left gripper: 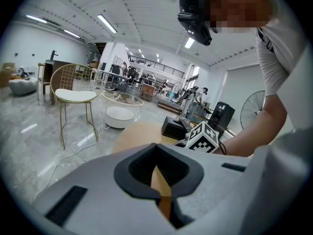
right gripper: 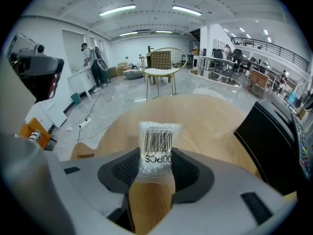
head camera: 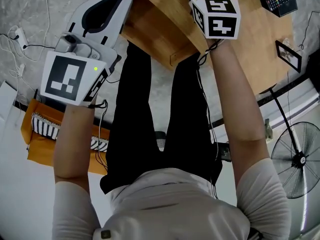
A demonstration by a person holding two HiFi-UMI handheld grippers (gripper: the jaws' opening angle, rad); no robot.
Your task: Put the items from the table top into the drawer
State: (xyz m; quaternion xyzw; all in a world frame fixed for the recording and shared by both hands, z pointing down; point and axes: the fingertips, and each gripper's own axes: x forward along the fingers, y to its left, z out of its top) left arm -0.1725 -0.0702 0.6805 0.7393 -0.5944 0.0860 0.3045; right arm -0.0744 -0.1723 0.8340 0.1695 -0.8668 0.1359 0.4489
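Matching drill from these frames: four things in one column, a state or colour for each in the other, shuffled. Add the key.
1. cotton swab packet
2. left tool
3. fan
4. wire chair

A. jaws together, nothing between them
B. black, with a round cage
C. gold frame, white seat
D. gripped in the right tool

Pairs: 1-D, 2-A, 3-B, 4-C

Wooden table (right gripper: 205,111) with black box (right gripper: 266,146)
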